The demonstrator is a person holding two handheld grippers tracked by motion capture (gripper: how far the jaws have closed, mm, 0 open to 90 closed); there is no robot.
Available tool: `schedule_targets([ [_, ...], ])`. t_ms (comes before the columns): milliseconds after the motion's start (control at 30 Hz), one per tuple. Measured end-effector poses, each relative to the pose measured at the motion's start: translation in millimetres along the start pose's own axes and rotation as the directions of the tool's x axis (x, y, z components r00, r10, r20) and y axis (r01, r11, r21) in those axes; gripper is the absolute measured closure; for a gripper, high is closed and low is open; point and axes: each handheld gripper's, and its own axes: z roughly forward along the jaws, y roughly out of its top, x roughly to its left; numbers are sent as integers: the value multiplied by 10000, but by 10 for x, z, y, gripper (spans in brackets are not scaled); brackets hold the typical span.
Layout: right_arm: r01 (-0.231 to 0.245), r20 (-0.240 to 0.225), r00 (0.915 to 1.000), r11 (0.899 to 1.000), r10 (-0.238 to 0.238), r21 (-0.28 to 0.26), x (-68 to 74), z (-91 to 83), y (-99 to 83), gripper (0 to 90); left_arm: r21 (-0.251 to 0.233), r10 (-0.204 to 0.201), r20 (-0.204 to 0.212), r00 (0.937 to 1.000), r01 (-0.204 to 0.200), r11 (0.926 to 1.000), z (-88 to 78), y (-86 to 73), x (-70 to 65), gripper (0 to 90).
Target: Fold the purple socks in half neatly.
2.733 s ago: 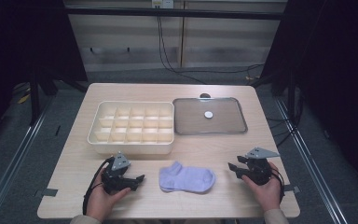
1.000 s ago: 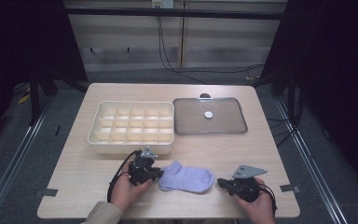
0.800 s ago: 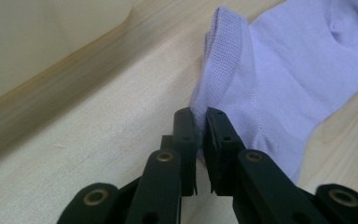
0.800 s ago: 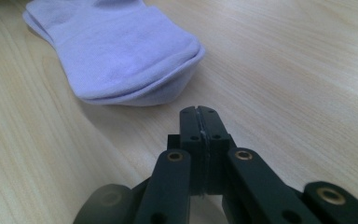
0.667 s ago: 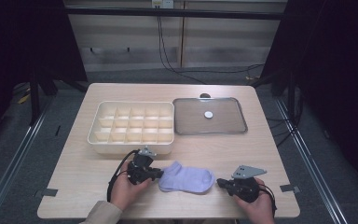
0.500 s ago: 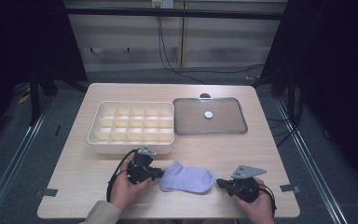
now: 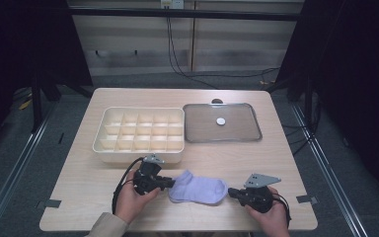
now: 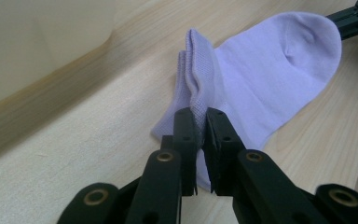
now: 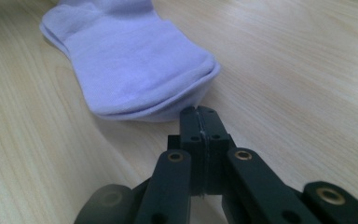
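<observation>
- Lower left of the high view: left hand [image 7: 129,196], sleeve at the bottom edge, wraps the left gripper [image 7: 166,183], which lies low and points toward frame right, cable looped beside it.
- Left gripper view: black jaws pinched on the ribbed cuff edge of the sock [image 8: 261,79], a thin fold of fabric between the tips; left gripper [image 8: 199,122] rises from bottom centre.
- Sock [image 7: 198,188] in lower centre of the high view: pale lilac knit, soft, flat on the table, cuff toward frame left, rounded toe toward frame right.
- Lower right: right hand [image 7: 270,216] grips the right gripper [image 7: 231,191], grey three-cornered plate on top, aimed toward frame left at the toe end.
- Right gripper view: right gripper [image 9: 200,116] has jaws pressed together, nothing between them, tips just beside the sock [image 9: 130,60] toe; layered edges visible.
- Table [image 7: 286,163]: light wood grain, rectangular.
- Upper centre-left: cream divided box [image 7: 140,134], grid of small compartments.
- Upper centre-right: grey rounded-corner lid [image 7: 221,122], flat, white round knob in the middle.
</observation>
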Motion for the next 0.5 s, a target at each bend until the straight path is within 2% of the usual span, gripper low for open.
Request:
schedule_targets([
  [500, 204, -357, 9991, 9997, -208, -110, 24, 72, 95, 900, -194, -36, 74, 10000, 37, 9998, -80, -4, -21, 835],
])
